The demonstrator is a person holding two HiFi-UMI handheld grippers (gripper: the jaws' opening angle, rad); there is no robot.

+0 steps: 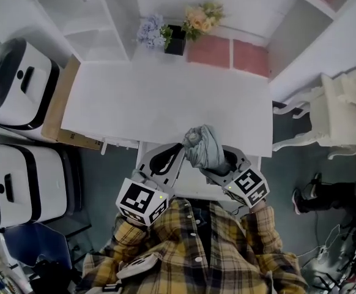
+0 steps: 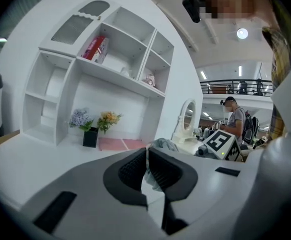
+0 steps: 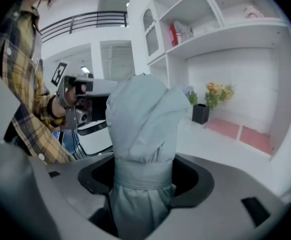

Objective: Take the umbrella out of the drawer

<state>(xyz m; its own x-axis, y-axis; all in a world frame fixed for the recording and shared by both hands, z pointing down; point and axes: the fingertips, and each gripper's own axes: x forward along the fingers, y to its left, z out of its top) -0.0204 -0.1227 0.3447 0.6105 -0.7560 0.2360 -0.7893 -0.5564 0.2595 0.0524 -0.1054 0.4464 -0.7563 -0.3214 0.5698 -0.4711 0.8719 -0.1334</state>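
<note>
Spanning the head view, the white desk has its drawer pulled open at the front edge. Above that edge hangs the folded grey umbrella, upright, clamped by the right gripper. The left gripper pinches a thin fold of its fabric.
</note>
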